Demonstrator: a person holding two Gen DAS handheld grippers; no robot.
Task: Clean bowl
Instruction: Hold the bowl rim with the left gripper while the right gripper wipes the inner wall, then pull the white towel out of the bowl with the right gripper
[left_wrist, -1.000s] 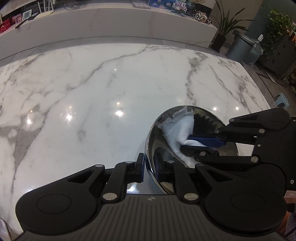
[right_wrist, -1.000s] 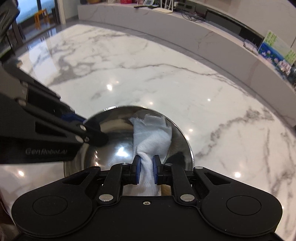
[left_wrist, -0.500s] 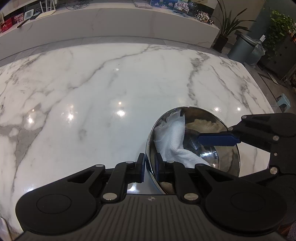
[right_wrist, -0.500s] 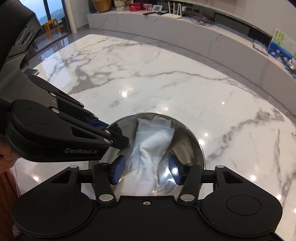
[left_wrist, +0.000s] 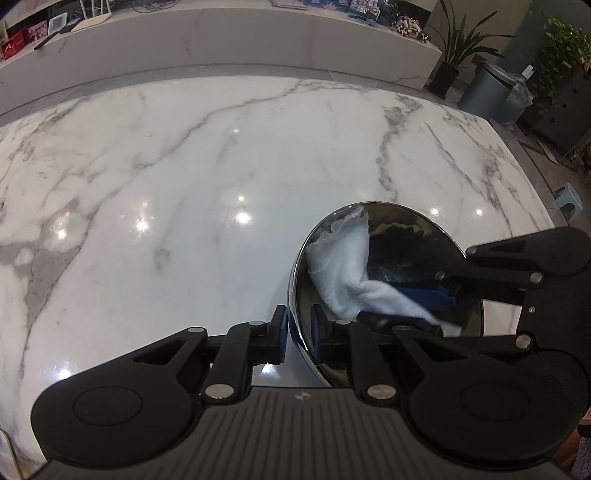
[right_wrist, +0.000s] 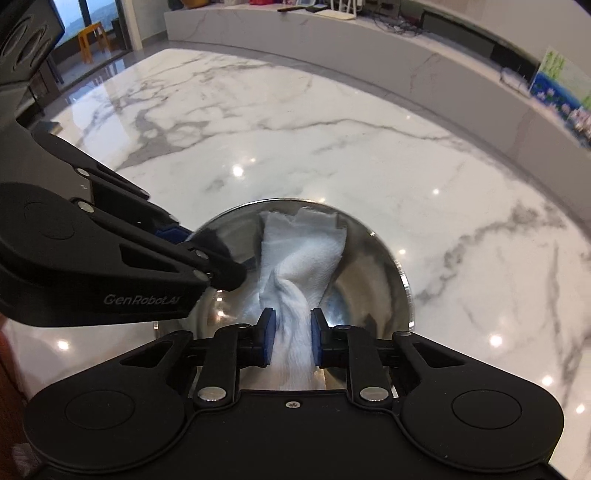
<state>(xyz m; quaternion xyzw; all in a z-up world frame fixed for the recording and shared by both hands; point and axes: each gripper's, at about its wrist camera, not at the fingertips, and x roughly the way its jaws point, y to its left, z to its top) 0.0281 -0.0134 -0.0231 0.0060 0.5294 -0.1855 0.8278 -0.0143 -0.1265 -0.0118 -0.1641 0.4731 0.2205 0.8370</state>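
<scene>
A shiny steel bowl (left_wrist: 402, 236) stands on the white marble table (left_wrist: 184, 177); it also shows in the right wrist view (right_wrist: 380, 273). A white cloth (left_wrist: 343, 266) lies inside it, seen too in the right wrist view (right_wrist: 306, 247). My left gripper (left_wrist: 298, 332) is shut on the bowl's near rim, one pad inside and one outside. My right gripper (right_wrist: 289, 328) is inside the bowl, its blue pads closed on the bunched cloth. It reaches in from the right in the left wrist view (left_wrist: 424, 299).
A long marble counter (left_wrist: 221, 33) with small items runs behind the table. A grey bin (left_wrist: 487, 92) and potted plants (left_wrist: 561, 48) stand on the floor at the back right. The table's right edge (left_wrist: 532, 177) is close to the bowl.
My right gripper was shut on the cloth, opened half a second ago, and has now closed on it again lower in the bowl. The left gripper keeps its hold on the rim.
</scene>
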